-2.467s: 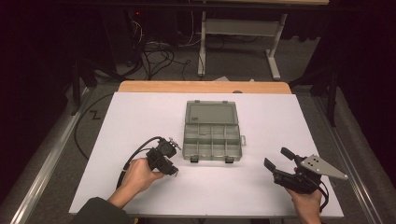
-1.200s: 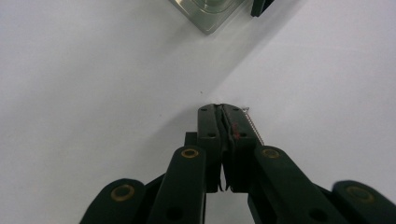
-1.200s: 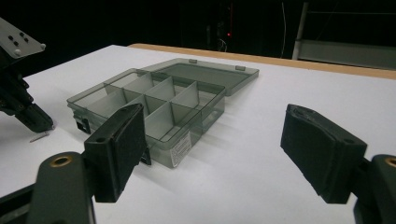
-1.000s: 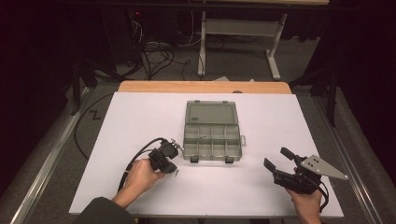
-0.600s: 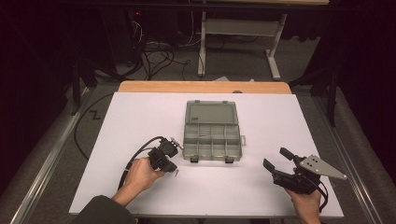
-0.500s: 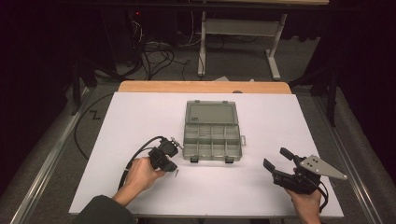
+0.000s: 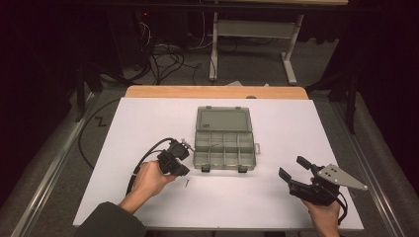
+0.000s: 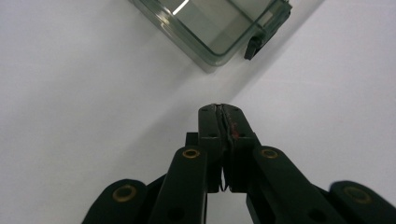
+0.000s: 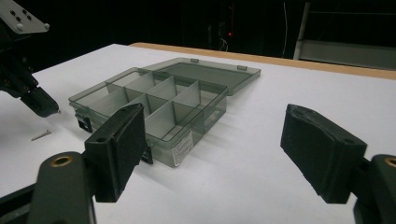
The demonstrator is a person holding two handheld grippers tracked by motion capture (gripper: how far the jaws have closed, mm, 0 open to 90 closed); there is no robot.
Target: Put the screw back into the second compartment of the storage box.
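**Open Box Waits as a Screw Lies Just Short of It**

Because its lid is folded flat back toward the far edge, the compartment box (image 7: 225, 139) near the middle of the white tabletop (image 7: 148, 118) leaves every divided cell open from above, which suits dropping small parts in. Its two dark latches hang loose on the near wall, facing the person. A small white label (image 9: 183, 145) sits on that wall in the right gripper view, but its print is too small to read; no other writing or brand can be made out.

Just in front of the box's near left corner a single screw (image 7: 187, 183) lies flat on the tabletop, apart from the box and near the left gripper (image 7: 178, 157). That gripper is tipped down beside the box corner, its jaws pressed together; the left gripper view shows only a thin seam between them, and I cannot tell whether anything is caught there. It seems placed to work at the screw or the nearest cell.

The right gripper (image 7: 292, 170) rests well apart, near the right front of the tabletop, jaws spread wide and aimed toward the box, likely kept ready rather than engaged.
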